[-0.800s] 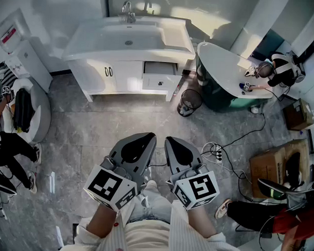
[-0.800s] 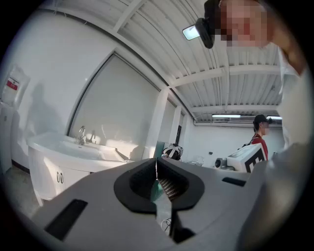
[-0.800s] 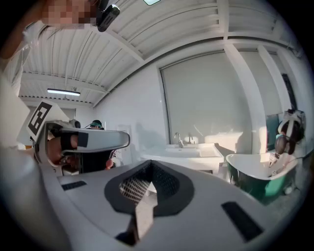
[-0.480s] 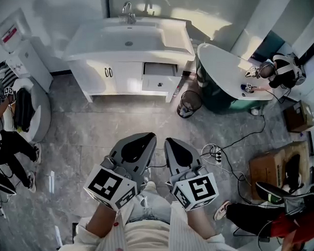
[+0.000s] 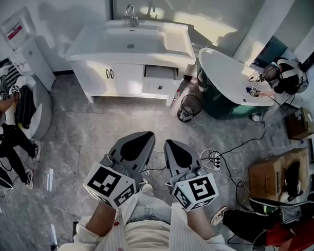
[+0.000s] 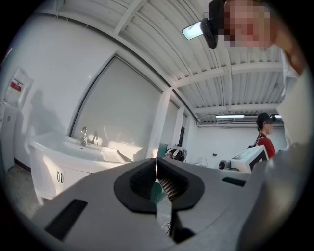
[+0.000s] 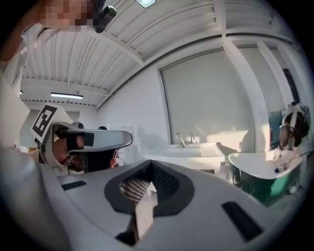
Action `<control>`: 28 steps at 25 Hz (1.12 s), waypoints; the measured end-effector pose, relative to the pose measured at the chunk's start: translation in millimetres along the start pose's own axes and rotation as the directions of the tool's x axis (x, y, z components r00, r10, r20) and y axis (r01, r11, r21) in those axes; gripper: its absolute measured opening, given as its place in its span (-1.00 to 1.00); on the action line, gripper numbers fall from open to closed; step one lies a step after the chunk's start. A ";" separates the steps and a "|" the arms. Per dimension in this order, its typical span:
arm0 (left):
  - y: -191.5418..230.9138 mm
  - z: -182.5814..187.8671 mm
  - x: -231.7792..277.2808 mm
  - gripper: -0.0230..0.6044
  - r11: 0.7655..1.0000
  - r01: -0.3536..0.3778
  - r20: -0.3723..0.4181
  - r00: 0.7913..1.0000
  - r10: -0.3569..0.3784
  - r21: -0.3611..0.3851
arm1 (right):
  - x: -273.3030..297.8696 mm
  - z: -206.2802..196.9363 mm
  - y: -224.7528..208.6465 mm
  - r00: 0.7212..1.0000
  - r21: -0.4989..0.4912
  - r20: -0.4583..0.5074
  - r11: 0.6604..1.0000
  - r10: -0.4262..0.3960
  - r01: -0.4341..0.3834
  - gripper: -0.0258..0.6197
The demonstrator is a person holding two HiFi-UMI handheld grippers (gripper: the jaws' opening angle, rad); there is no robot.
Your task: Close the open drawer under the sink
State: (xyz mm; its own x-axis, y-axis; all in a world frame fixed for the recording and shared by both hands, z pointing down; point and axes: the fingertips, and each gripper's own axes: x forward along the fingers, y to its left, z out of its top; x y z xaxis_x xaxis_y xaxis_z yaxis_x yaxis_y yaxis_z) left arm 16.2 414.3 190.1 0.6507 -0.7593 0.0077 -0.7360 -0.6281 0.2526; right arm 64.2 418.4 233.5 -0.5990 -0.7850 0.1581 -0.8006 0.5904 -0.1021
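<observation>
A white sink vanity (image 5: 130,47) stands at the far wall. Its upper right drawer (image 5: 160,72) is pulled out, the front panel (image 5: 159,86) standing forward of the cabinet doors. Both grippers are held close to my body, well short of the vanity, pointing toward it. The left gripper (image 5: 148,135) is shut with nothing in it; its tips meet in the left gripper view (image 6: 156,160). Beside it, the right gripper (image 5: 168,143) is also shut and empty, tips touching (image 7: 149,164). The vanity (image 6: 68,154) shows at the left gripper view's left, and past the right jaws (image 7: 189,153).
A green bathtub (image 5: 228,76) with a white rim stands right of the vanity, a mesh waste basket (image 5: 189,106) before it. Cables and a power strip (image 5: 214,159) lie on the grey floor. A cardboard box (image 5: 271,172) is at right. People sit at both sides. A white cabinet (image 5: 26,56) is at left.
The vanity sits slightly lower and nearer in the head view, and the scene has shifted a little. Both grippers keep their pose and stay shut.
</observation>
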 end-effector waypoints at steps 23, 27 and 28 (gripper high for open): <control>77.2 8.5 63.3 -0.87 0.998 -0.062 -0.021 0.998 0.062 0.001 | 77.9 -8.8 -59.7 0.999 0.045 -0.054 0.999 0.002 0.000 -0.89; 115.9 16.2 96.7 -0.87 0.999 -0.044 -0.035 0.998 0.044 -0.005 | 122.7 -4.3 -80.8 0.998 0.047 -0.066 0.999 -0.013 0.016 -0.89; 125.8 19.4 105.5 -0.87 0.999 -0.040 -0.036 0.999 0.040 -0.005 | 134.4 -1.4 -86.0 0.998 0.045 -0.064 0.999 -0.015 0.018 -0.89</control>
State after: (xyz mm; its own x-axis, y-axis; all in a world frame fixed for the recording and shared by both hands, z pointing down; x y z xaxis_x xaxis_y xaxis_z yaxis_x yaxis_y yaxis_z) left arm -11.4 251.8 204.0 0.6270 -0.7773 0.0522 -0.7606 -0.5963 0.2568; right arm 52.6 262.4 264.9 -0.5846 -0.7802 0.2224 -0.8112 0.5669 -0.1436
